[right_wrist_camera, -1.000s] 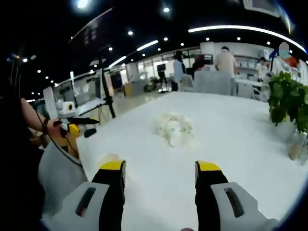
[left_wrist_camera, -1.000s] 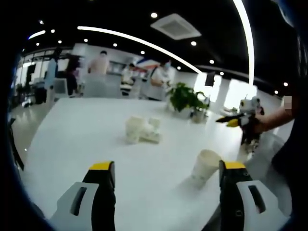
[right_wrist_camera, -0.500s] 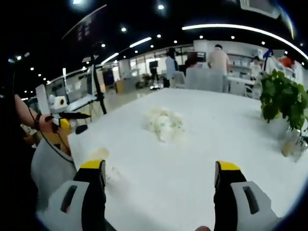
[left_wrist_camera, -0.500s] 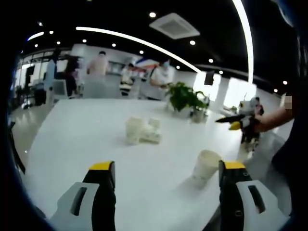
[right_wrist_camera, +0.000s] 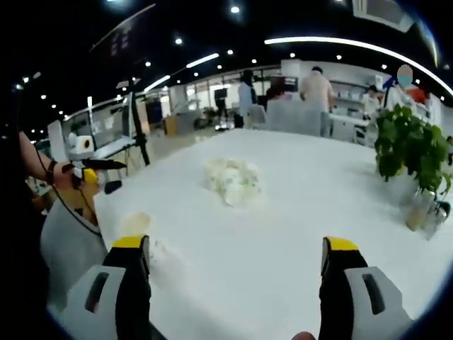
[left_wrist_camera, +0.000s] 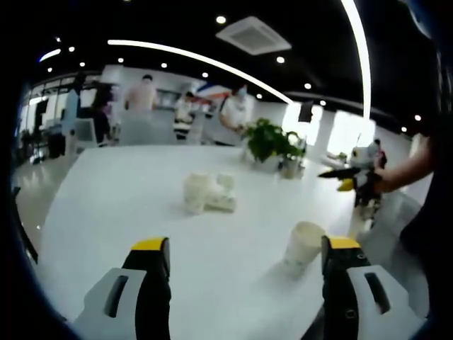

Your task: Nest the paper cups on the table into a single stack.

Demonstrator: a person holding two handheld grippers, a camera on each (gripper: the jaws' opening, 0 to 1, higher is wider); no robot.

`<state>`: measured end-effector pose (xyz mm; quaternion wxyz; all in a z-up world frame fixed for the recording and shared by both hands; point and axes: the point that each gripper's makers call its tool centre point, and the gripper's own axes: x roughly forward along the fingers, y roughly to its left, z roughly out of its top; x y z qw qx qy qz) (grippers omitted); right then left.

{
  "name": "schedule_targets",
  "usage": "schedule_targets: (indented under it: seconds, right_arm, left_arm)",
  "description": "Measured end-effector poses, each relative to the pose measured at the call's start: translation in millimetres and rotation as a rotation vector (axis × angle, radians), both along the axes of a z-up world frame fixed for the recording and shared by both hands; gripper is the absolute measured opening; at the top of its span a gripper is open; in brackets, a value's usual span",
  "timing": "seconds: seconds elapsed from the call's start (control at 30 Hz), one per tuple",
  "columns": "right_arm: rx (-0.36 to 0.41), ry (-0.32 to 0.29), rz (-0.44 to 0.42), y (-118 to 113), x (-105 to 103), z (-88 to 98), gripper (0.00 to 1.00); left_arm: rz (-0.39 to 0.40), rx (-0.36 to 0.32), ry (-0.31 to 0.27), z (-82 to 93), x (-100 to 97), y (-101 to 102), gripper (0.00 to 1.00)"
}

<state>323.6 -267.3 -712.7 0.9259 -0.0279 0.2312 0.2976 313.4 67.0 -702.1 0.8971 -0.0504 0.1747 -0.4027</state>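
A single white paper cup [left_wrist_camera: 303, 246] stands upright on the white table [left_wrist_camera: 127, 191], just left of my left gripper's right jaw. It shows again as the paper cup [right_wrist_camera: 134, 227] just above my right gripper's left jaw. A loose pile of paper cups [left_wrist_camera: 207, 192] lies mid-table, and the same pile [right_wrist_camera: 231, 181] sits ahead in the right gripper view. My left gripper [left_wrist_camera: 239, 244] is open and holds nothing. My right gripper [right_wrist_camera: 236, 244] is open wide and holds nothing. Each gripper shows in the other's view: the right gripper [left_wrist_camera: 347, 177] and the left gripper [right_wrist_camera: 88, 168], both held off the table's edge.
A potted plant [left_wrist_camera: 271, 144] stands at the table's far side, next to a small glass vase [right_wrist_camera: 417, 210]. Several people and chairs are beyond the table. A person's arm [left_wrist_camera: 410, 168] holds the other gripper at the right.
My right gripper's jaws have spread from a narrow gap to wide open, and its view has drifted slightly. The left gripper view has hardly shifted.
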Motion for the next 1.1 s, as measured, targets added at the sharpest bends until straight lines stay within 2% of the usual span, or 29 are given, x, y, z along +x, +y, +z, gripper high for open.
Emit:
schedule_targets:
  seconds: [0.23, 0.57, 0.6, 0.73, 0.87, 1.1]
  right_arm:
    - [-0.010, 0.005, 0.022, 2, -2, -3.8, 0.97]
    - [0.005, -0.008, 0.029, 1, 3, -1.2, 0.95]
    - [0.008, -0.009, 0.028, 0, 4, -1.2, 0.95]
    - [0.018, -0.009, 0.030, -1, 6, -2.2, 0.94]
    - [0.009, -0.012, 0.042, -1, 6, -3.6, 0.94]
    - [0.007, -0.006, 0.049, -3, 3, -7.4, 0.93]
  left_arm:
    - [-0.034, 0.026, -0.015, 6.2, 12.2, -7, 0.87]
    - [-0.140, 0.135, -0.071, 17.7, 42.2, -26, 0.83]
    - [-0.156, 0.172, -0.083, 17.4, 45.1, -26, 0.82]
    - [-0.168, 0.228, -0.103, 15.5, 58.6, -27, 0.82]
    - [-0.155, 0.244, -0.106, 15.8, 75.1, -27, 0.83]
    - [-0.201, 0.294, -0.121, 13.1, 87.1, -37, 0.80]
